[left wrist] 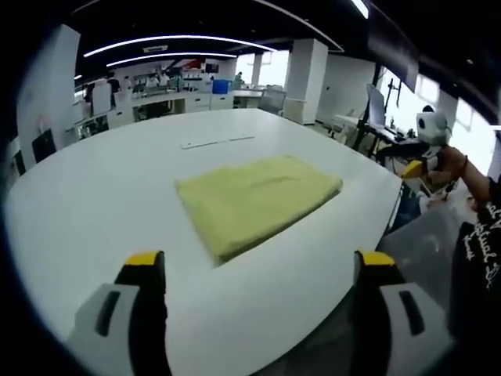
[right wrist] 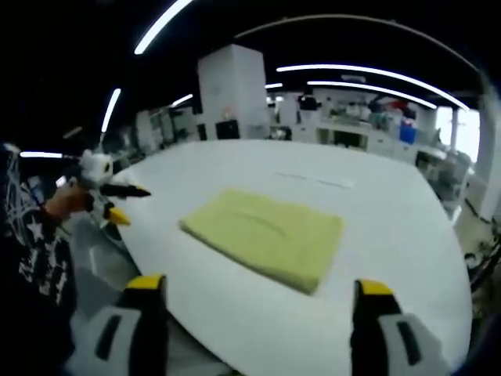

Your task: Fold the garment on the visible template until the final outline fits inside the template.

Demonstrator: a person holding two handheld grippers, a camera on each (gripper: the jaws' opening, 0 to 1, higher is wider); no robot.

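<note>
Garment [left wrist: 258,200], a yellow folded rectangle, lies flat on the white bench [left wrist: 94,188] ahead of both grippers, apart from each. From the left gripper [left wrist: 258,270] its long axis runs up to the right. Left gripper and right gripper [right wrist: 254,291] hang back off the bench edge, jaws spread, holding nothing. Neither looks clearly nearer. Template outline possibly hidden underneath.

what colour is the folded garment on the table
Pale yellow, plain, no pattern: the folded cloth garment; it shows best in the left gripper view.
</note>
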